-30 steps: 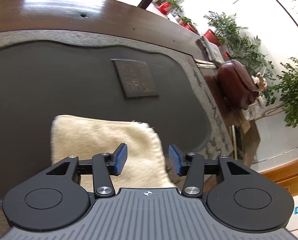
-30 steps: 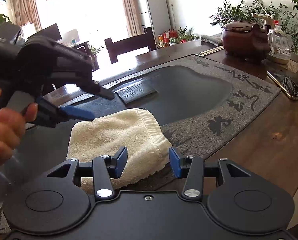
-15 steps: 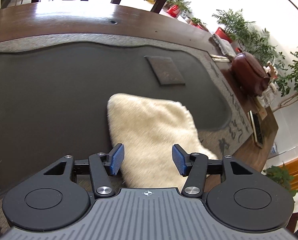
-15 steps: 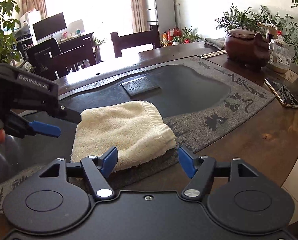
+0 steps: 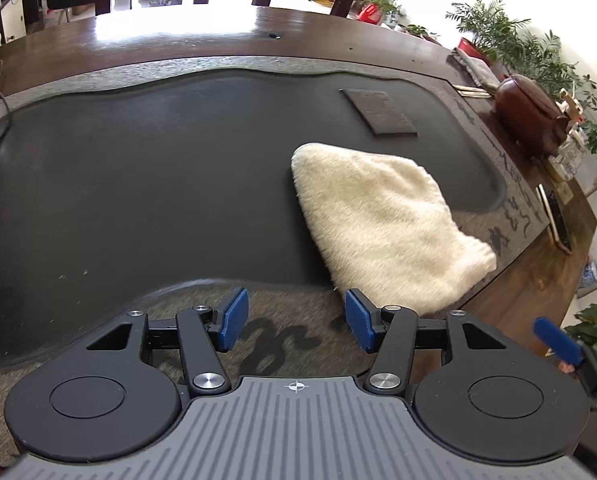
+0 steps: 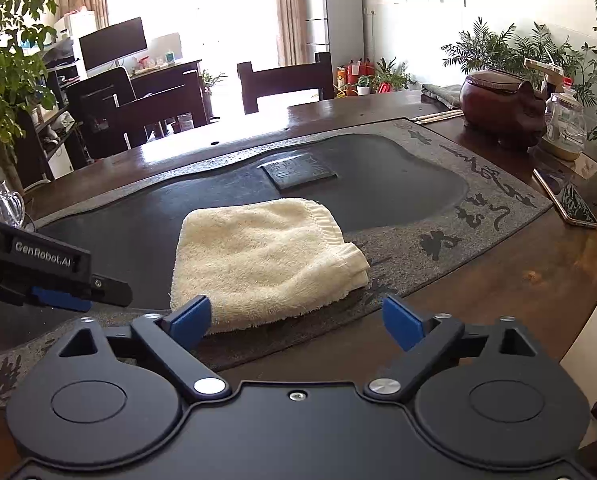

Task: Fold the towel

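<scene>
A folded cream towel [image 5: 378, 224] [image 6: 266, 252] lies flat on the dark stone tea tray [image 5: 138, 180] [image 6: 398, 192], its near edge over the tray's grey rim. My left gripper [image 5: 296, 316] hovers over that rim, left of the towel, open with nothing between its blue pads. The right wrist view shows it at the far left [image 6: 58, 292]. My right gripper [image 6: 296, 318] sits just short of the towel's near edge; its jaws are opening wide and the pads press on nothing. One of its blue fingertips [image 5: 558, 340] shows at the right in the left wrist view.
A carved plaque [image 6: 298, 170] lies in the tray beyond the towel. On the wooden table at right stand a brown pig-shaped pot [image 6: 498, 108], a glass jar [image 6: 564, 128] and a phone [image 6: 574, 204]. A glass cup [image 6: 2, 200] stands far left; a chair [image 6: 286, 80] behind.
My left gripper has drawn back and to the left, off the towel, which now lies to its right. My right gripper's jaws have spread wide and it has backed off slightly.
</scene>
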A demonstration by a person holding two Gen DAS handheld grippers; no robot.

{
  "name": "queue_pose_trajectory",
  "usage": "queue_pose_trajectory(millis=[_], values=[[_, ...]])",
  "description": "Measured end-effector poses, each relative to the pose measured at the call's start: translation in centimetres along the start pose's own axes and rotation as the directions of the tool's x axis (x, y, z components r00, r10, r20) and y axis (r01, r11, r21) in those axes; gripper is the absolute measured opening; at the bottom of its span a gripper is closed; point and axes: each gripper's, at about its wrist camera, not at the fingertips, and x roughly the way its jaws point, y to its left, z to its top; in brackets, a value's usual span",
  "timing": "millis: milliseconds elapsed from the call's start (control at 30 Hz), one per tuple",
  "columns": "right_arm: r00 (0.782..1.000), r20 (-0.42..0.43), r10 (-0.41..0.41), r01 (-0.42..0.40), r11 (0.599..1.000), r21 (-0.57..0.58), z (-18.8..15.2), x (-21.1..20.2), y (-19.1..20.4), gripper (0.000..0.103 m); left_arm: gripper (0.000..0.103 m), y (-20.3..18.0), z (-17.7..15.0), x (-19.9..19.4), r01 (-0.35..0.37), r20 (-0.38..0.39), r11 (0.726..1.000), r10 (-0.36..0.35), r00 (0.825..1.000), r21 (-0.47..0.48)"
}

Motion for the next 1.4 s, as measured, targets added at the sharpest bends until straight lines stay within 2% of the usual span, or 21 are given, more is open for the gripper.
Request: queue_pose_trajectory(millis=[100,367,600,733,833,1233,1400], values=[[1.000,0.000,-0.031,0.031,0.999,-0.027,-0.2,-0.4,0.5,0.103,0.055,0.2,-0.9,-0.6,-0.014,0.005,1.000,0.014,1.000,0.014],[0.998,-0.041,-0.050,0.048,0.998,-0.036,-0.8,0.1,0.9,0.103,0.055,0.8,-2.8,-1.9,-0.054,0.027,0.997,0.052,0.998,0.061],[0.997,-0.055,-0.055,0.052,0.997,-0.053,-1.1,0.3,1.5,0.103,0.055,1.0,-3.6,-2.2,-0.141,0.066,0.984,0.135,0.989,0.108],[0.998,-0.048,-0.048,0.046,0.997,-0.058,-1.0,0.2,1.6,0.103,0.055,1.9,-3.8,-2.3,-0.132,0.055,0.987,0.127,0.990,0.091],[0.998,-0.045,-0.043,0.041,0.997,-0.064,-0.9,0.2,1.8,0.103,0.055,2.4,-4.0,-2.5,-0.152,0.077,0.985,0.146,0.986,0.080],[0.998,-0.046,-0.043,0.039,0.996,-0.085,-1.1,0.4,2.0,0.103,0.055,4.0,-4.5,-2.2,-0.209,0.044,0.972,0.205,0.978,0.108],[0.998,-0.023,-0.051,0.049,0.995,-0.082,-0.9,0.7,0.8,0.103,0.055,5.3,-4.1,-2.5,-0.233,0.086,0.970,0.227,0.970,0.073]])
